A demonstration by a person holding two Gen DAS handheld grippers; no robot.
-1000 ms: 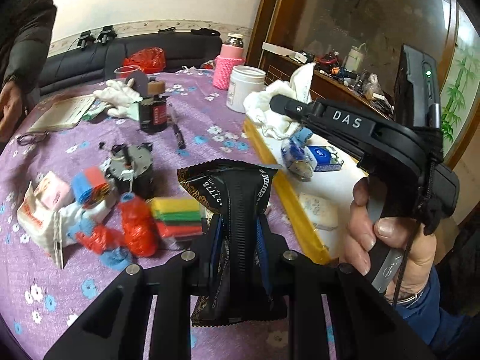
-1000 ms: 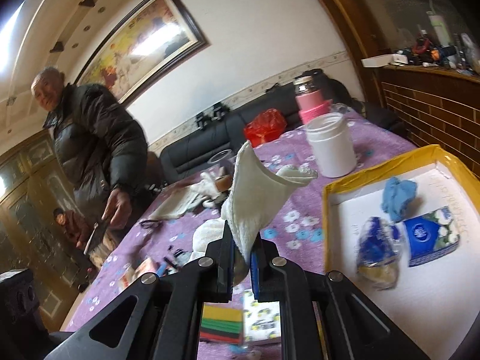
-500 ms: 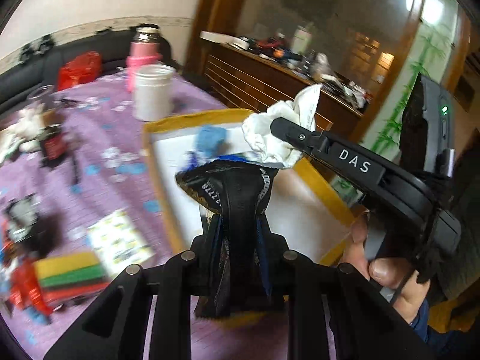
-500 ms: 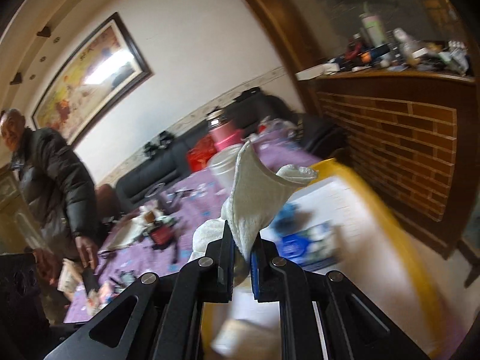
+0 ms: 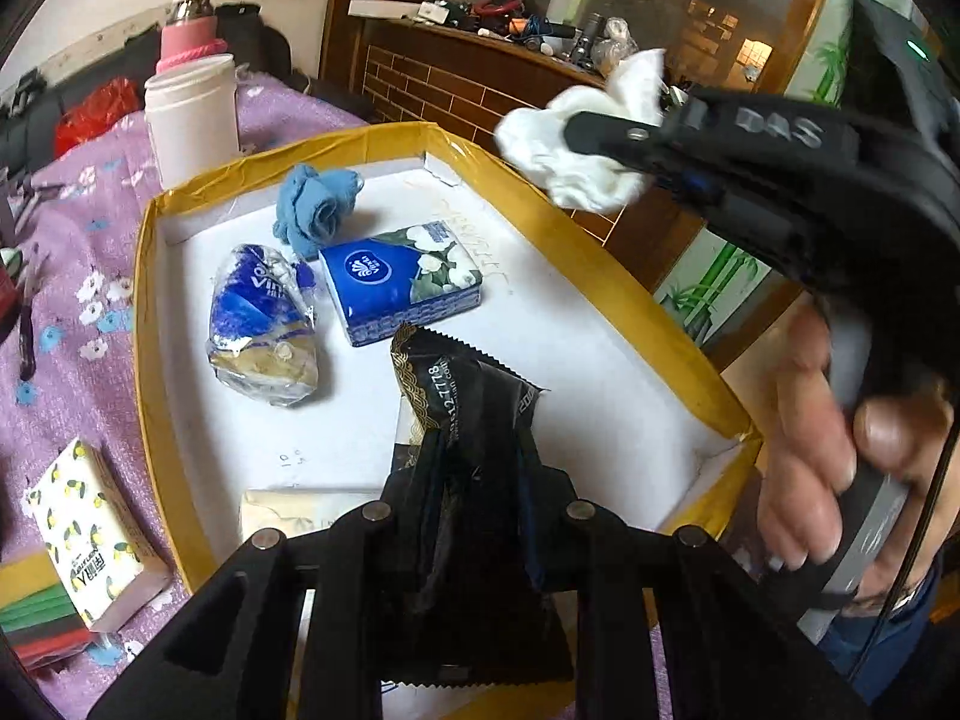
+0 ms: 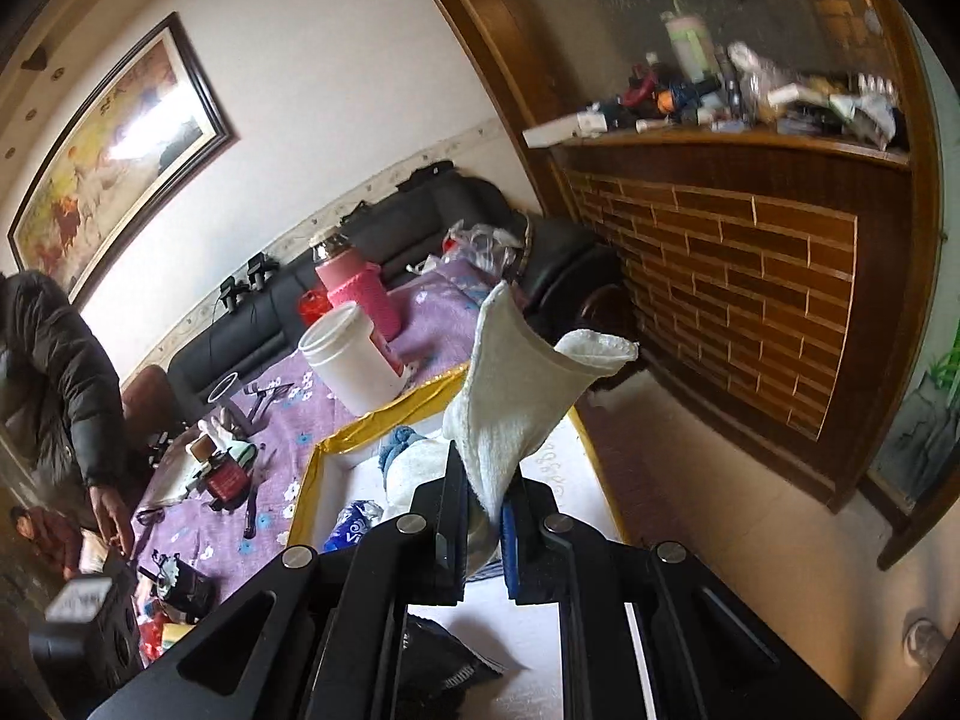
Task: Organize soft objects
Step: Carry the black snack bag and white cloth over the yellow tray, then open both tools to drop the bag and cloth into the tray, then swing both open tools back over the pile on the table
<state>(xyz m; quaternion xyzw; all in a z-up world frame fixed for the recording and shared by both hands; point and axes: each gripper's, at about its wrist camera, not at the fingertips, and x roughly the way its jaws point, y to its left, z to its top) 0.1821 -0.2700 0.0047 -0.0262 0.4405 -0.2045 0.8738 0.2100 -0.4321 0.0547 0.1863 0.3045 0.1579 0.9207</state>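
My left gripper is shut on a black snack packet and holds it above the yellow-rimmed white tray. My right gripper is shut on a white cloth; in the left wrist view that white cloth hangs over the tray's far right side. In the tray lie a blue rolled cloth, a blue tissue pack, a blue-and-clear bagged item and a pale pack near the front.
A white jar and a pink bottle stand beyond the tray on the purple flowered tablecloth. A lemon-print tissue pack and coloured sponges lie left of it. A person in a dark jacket stands at the table's far side.
Both grippers have swung right from the cluttered tablecloth to above the tray, each still holding its item. The left wrist view now looks down into the tray.
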